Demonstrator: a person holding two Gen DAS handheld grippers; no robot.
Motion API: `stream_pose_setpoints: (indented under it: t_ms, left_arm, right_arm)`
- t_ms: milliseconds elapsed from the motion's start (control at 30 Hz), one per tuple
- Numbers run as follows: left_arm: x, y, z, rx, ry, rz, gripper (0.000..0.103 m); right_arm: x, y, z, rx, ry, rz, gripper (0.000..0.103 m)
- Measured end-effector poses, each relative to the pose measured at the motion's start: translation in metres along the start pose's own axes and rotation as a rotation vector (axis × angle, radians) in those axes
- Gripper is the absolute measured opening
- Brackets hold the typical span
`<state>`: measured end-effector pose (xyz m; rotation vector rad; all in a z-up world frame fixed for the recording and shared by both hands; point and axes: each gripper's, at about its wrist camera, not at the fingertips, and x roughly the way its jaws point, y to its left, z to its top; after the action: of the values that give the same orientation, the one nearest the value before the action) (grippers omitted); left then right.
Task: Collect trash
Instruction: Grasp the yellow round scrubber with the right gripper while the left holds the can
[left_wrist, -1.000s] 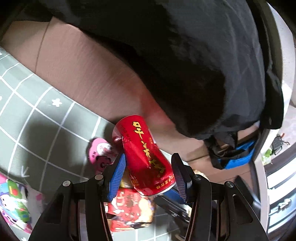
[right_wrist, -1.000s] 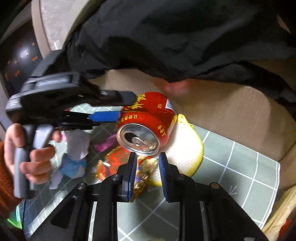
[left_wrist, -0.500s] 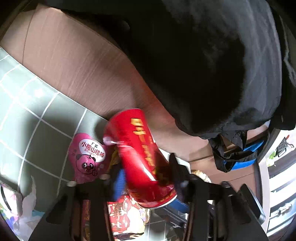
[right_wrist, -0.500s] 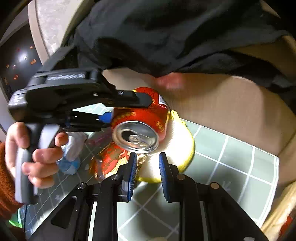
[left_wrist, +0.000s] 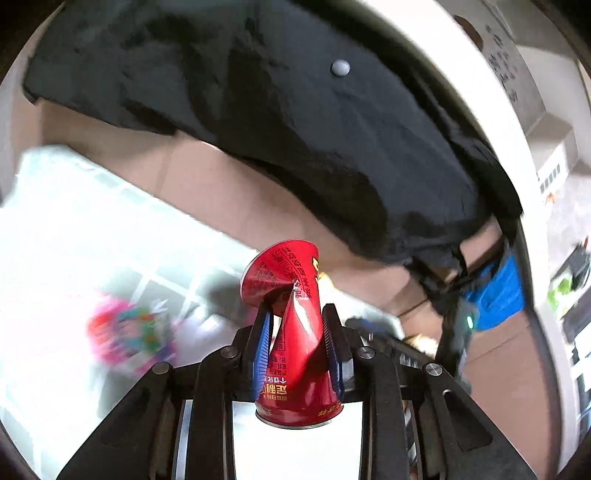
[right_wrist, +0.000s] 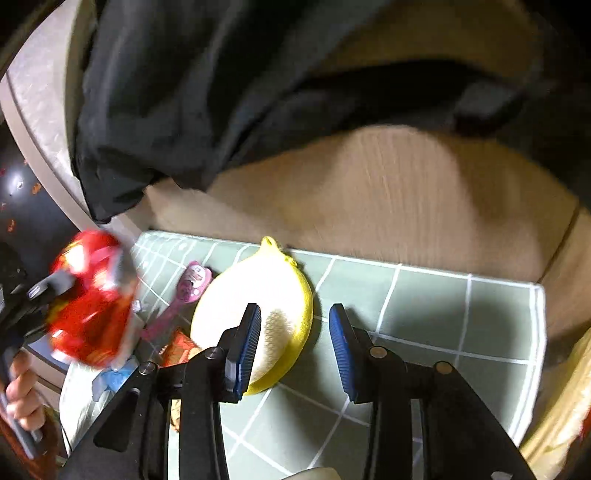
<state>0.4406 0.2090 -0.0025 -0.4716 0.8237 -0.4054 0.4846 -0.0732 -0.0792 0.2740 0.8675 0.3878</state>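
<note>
My left gripper is shut on a red drink can, crushed in at its middle between the blue pads and held above the green gridded mat. In the right wrist view the same can shows blurred at the far left. My right gripper is open and empty, just above a yellow pomelo peel that lies on the mat. A pink wrapper lies left of the peel.
A cardboard wall borders the mat's far side. A black garment hangs over it. A blurred pink wrapper lies on the mat to the left. Red snack wrapping lies beside the right gripper's left finger.
My left gripper has closed and crushed the can, then lifted it away to the left. My right gripper has opened and now sits over the pomelo peel.
</note>
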Motion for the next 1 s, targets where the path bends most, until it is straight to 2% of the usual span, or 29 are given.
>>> stream_pose_setpoints:
  t_ms: [67, 133, 200, 367, 500, 633, 733, 833, 1000]
  left_arm:
    - [-0.02, 0.001, -0.014, 0.045, -0.014, 0.048, 0.028]
    - [-0.041, 0.002, -0.027, 0.113, -0.046, 0.113, 0.028]
    - [-0.06, 0.008, -0.039, 0.157, -0.082, 0.194, 0.028]
    - [-0.076, 0.021, -0.066, 0.156, -0.09, 0.271, 0.028]
    - [-0.081, 0.025, -0.085, 0.157, -0.087, 0.281, 0.028]
    - [-0.075, 0.032, -0.095, 0.118, -0.066, 0.279, 0.028]
    - [-0.067, 0.031, -0.101, 0.112, -0.039, 0.277, 0.028]
    - [-0.063, 0.031, -0.105, 0.118, -0.037, 0.283, 0.028]
    - [-0.061, 0.029, -0.103, 0.102, -0.051, 0.268, 0.027]
  right_arm:
    - [0.006, 0.004, -0.001, -0.008, 0.018, 0.0, 0.037]
    - [0.005, 0.015, -0.003, -0.033, 0.017, 0.016, 0.021]
    - [-0.006, 0.036, -0.004, -0.098, -0.009, 0.027, 0.019]
    - [-0.028, 0.089, -0.003, -0.233, -0.048, 0.097, 0.017]
    - [-0.018, 0.121, -0.006, -0.286, -0.02, 0.113, 0.018]
    - [0.015, 0.133, -0.012, -0.292, 0.072, 0.107, 0.021]
    - [0.025, 0.134, -0.019, -0.264, 0.098, 0.171, 0.02]
    - [0.018, 0.148, -0.025, -0.309, 0.074, 0.174, 0.012]
    - [-0.031, 0.154, -0.026, -0.4, -0.03, 0.096, 0.011]
